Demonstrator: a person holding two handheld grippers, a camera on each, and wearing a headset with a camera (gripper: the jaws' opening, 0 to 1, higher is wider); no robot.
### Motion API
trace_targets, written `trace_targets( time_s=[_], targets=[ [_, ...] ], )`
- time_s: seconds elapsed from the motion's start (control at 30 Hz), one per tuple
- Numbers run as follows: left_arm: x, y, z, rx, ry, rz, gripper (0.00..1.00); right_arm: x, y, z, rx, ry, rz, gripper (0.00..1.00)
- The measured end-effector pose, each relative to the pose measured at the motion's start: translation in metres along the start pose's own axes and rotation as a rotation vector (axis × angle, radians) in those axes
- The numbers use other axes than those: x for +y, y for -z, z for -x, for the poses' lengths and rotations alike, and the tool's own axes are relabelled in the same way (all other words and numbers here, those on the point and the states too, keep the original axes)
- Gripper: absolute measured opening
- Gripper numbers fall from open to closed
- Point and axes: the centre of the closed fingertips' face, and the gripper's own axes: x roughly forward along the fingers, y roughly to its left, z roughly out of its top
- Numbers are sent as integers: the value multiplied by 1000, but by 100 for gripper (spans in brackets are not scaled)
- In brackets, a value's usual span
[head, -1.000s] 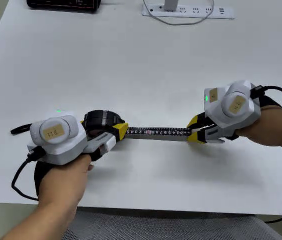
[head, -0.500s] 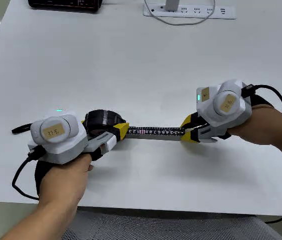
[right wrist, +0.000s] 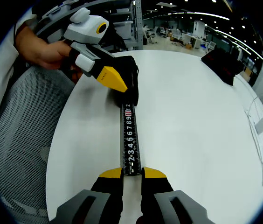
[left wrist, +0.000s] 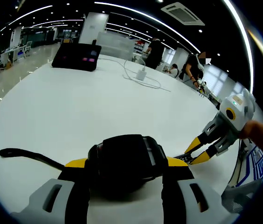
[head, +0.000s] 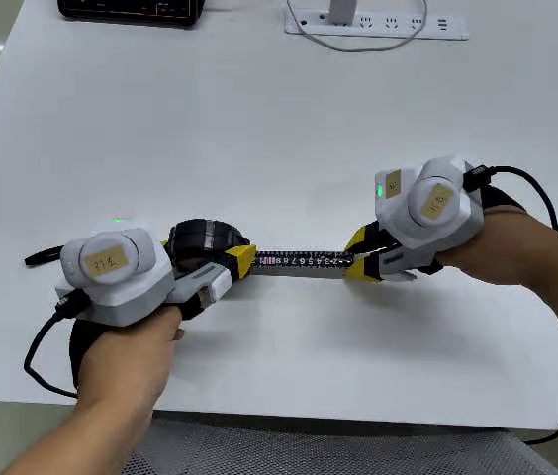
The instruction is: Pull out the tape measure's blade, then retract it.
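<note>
Two grips: my left tool (left wrist: 128, 164) clamps the tape measure (head: 200, 240) on the surface (head: 259, 129), my right tool (right wrist: 131, 173) pinches the blade (right wrist: 130, 130) tip. Retraction looks next: ease the blade home slowly.

- The tape measure (left wrist: 122, 154) sits on the table (head: 259, 129) between the left claw's (left wrist: 127, 164) jaws, touching both.
- Its blade (right wrist: 130, 140) lies flat along the table, running from the tape measure straight to the right claw (right wrist: 131, 175), whose jaws pinch its end.
- A strap (left wrist: 29, 156) trails on the table to the left claw's left.
- Well beyond both claws, at the table's far edge, a power strip (head: 376, 22) lies ahead of the right claw and a flat box (head: 129, 9) ahead of the left claw.
</note>
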Motion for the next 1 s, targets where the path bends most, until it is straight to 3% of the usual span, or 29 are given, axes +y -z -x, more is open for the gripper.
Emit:
trace_targets(
  time_s=[1.0],
  targets=[
    [0, 0, 0, 1, 6, 15, 58, 3, -29, -17, -55, -36, -7, 10]
  ],
)
